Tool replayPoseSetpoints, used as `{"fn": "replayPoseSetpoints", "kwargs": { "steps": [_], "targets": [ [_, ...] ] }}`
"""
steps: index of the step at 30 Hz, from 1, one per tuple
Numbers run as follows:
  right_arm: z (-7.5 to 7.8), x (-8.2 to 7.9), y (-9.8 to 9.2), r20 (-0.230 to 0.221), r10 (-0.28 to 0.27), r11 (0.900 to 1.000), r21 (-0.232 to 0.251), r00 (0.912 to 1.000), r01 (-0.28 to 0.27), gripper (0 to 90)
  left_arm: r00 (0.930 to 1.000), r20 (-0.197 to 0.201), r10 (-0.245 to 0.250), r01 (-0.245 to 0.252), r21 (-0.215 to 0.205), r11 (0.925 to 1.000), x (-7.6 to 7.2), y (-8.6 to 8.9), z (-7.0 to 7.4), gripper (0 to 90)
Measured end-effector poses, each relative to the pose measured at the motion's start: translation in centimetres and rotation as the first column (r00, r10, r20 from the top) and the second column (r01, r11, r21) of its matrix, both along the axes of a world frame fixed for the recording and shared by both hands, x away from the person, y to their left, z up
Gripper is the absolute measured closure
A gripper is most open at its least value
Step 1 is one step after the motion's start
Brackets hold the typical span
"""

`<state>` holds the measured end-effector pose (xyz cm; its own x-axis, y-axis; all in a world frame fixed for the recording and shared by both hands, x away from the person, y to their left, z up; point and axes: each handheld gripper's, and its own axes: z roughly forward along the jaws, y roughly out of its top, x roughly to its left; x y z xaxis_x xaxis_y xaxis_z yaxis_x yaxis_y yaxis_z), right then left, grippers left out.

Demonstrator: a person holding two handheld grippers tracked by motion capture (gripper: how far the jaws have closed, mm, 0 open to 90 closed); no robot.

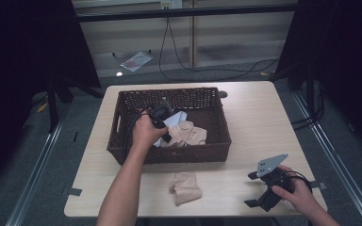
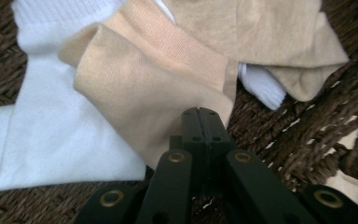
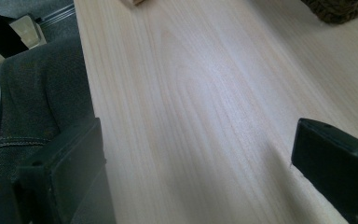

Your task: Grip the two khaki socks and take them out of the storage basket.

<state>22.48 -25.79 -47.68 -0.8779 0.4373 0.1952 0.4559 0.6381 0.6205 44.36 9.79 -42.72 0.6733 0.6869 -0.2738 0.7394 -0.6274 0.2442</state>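
Observation:
In the high view my left gripper (image 1: 168, 136) reaches down into a dark wicker basket (image 1: 184, 153). The left gripper view has its jaws (image 2: 199, 112) pressed together on the lower edge of a beige sock (image 2: 154, 88), which lies over a white sock (image 2: 51, 130). A second beige sock (image 2: 270, 37) lies behind them. In the high view the beige pile (image 1: 191, 134) and the white sock (image 1: 174, 120) sit mid-basket. Another beige sock (image 1: 185, 187) lies folded on the table in front of the basket. My right gripper (image 1: 250, 189) rests near the table's front right, jaws wide apart (image 3: 200, 154) and empty.
The light wooden table (image 1: 254, 122) has bare surface right of the basket and around the right gripper. A basket corner (image 3: 340, 9) shows at the top of the right gripper view, and the person's dark trousers (image 3: 37, 93) lie beyond the table edge. Cables run across the floor behind.

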Motion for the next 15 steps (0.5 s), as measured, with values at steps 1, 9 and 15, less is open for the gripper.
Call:
{"fn": "replayPoseSetpoints", "kwargs": {
  "steps": [1, 9, 15],
  "targets": [
    [0.0, 0.0, 0.0, 0.002, 0.001, 1.000, 0.000, 1.0000, -0.001, 2.0, 1.0000, 0.006, 0.004, -0.004, -0.008, 1.0000, -0.1, 0.1, 0.3, 90.0],
    [-0.1, 0.1, 0.2, 0.004, 0.011, 1.000, 0.003, 0.9999, -0.011, 2.0, 0.9954, 0.064, 0.071, -0.070, -0.021, 0.9973, 0.3, 0.7, 0.8, 29.0],
    [-0.1, 0.1, 0.1, 0.002, 0.008, 1.000, 0.004, 1.0000, -0.008, 2.0, 0.9909, 0.031, 0.131, -0.132, 0.038, 0.9905, 0.9, 0.6, -0.2, 9.7]
  ]
}}
